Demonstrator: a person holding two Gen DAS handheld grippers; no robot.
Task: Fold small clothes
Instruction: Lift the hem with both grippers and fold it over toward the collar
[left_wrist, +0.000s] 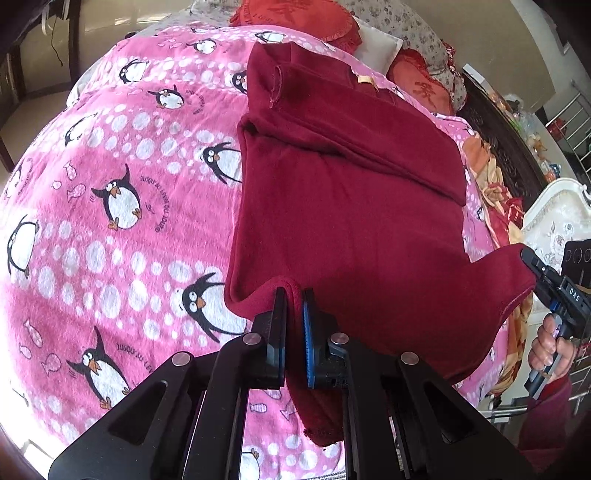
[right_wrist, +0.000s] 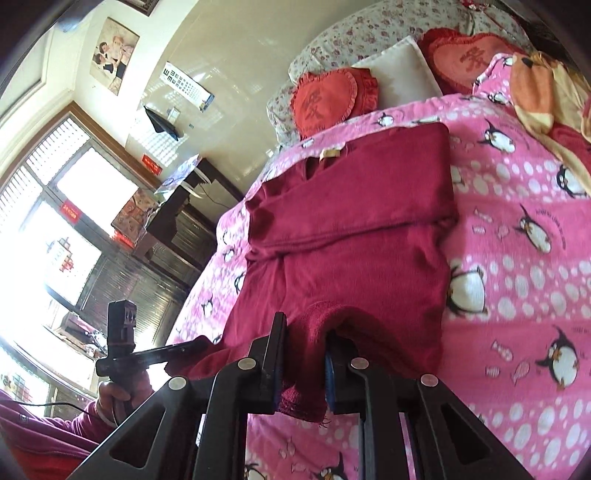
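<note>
Pink penguin blanket carries maroon garment (hem hidden inside both tools)

Dark red knit garment, lying on a pink penguin-print blanket. Its far part lies flat, with a sleeve folded across the body and a tan label at the neckline. The near hem is raised off the blanket at both corners, sagging between them.

Pink penguin-print blanket covers the bed; red heart cushions and a white pillow lie at the far end. Bright window at left, eye chart on the cream wall.
</note>
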